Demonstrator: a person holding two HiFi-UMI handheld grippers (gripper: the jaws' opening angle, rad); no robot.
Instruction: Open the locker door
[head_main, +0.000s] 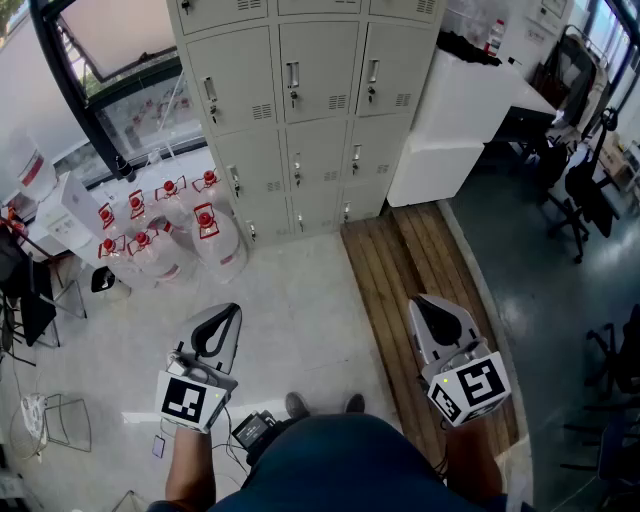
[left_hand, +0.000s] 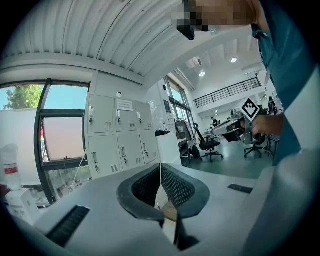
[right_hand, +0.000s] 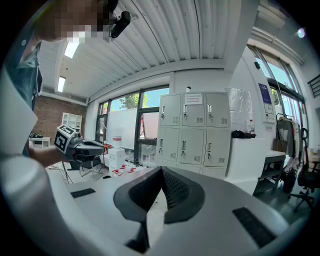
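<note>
A bank of pale grey lockers stands a few steps ahead, all its doors closed, each with a small handle and a vent. In the head view my left gripper and right gripper are held low in front of me and point at the lockers, well short of them. Both are shut with nothing between the jaws. The left gripper view has its jaw tips meeting, the lockers far behind and the right gripper off to the side. In the right gripper view the tips also meet, with the lockers beyond.
Several big water bottles with red caps crowd the floor left of the lockers, below a window. A white cabinet stands at their right. A wooden floor strip runs towards it. Office chairs are at the far right.
</note>
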